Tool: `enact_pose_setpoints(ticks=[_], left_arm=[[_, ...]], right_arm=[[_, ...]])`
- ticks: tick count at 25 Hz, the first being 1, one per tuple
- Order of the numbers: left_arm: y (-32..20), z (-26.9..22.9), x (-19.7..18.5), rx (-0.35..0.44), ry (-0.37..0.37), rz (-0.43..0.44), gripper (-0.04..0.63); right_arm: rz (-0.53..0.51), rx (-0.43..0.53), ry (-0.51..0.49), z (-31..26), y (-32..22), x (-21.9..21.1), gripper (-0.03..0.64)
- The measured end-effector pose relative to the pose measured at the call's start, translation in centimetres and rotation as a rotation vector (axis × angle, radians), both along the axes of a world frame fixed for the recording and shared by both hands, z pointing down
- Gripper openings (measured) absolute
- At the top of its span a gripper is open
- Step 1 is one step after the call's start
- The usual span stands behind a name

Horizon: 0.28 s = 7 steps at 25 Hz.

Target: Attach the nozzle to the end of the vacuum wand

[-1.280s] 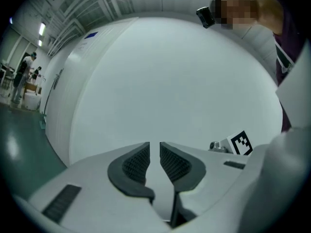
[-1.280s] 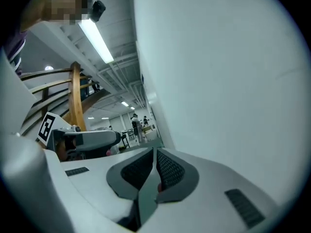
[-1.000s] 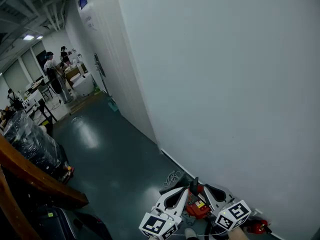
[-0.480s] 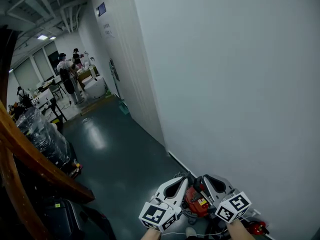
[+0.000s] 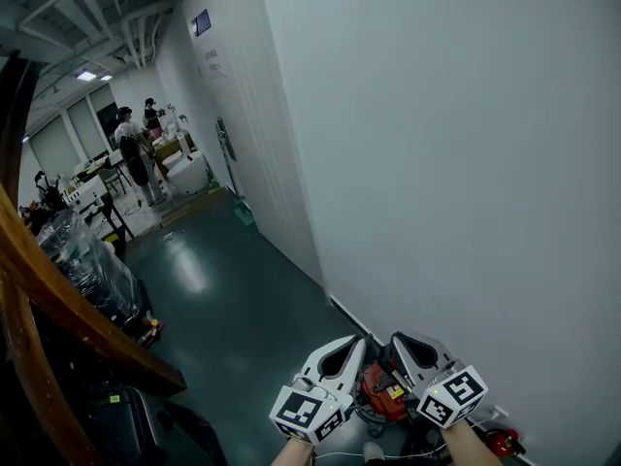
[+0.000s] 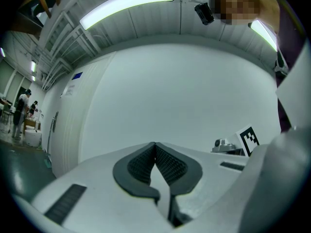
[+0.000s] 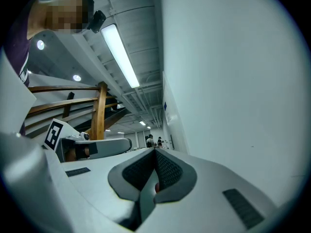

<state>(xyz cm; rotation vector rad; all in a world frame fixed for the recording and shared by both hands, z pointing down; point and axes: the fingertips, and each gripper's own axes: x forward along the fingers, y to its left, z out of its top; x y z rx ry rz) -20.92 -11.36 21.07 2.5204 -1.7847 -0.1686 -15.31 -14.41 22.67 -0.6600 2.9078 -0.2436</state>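
At six o'clock in the head view, the white left tongs [image 5: 357, 346] and the white right tongs [image 5: 398, 344] are hanging side by side, each carrying its square-marked cube at the near end and pointing toward twelve o'clock along the tall white wall [image 5: 437, 163]. Both pairs are standing fully closed and holding nothing: in the left gripper view the dark ribbed pads [image 6: 170, 166] are meeting at the tip, and in the right gripper view the pads [image 7: 167, 171] are doing the same. Between the two tongs, down on the dark green floor [image 5: 223, 309] at the wall's foot, a red and black machine body with a yellow label [image 5: 381, 396], seemingly the vacuum, is lying; nozzle and wand cannot be told apart there. A brown wooden handrail [image 5: 68, 314] is slanting across at eight o'clock, and people [image 5: 131, 149] are standing far off at ten o'clock
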Motion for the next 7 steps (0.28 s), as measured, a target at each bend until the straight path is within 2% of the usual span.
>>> enact_pose_setpoints(ticks=[7], left_arm=[[-0.37, 0.27, -0.02, -0.007, 0.002, -0.001, 0.005]], right_arm=[[0.005, 0.003, -0.002, -0.01, -0.18, 0.13, 0.017]])
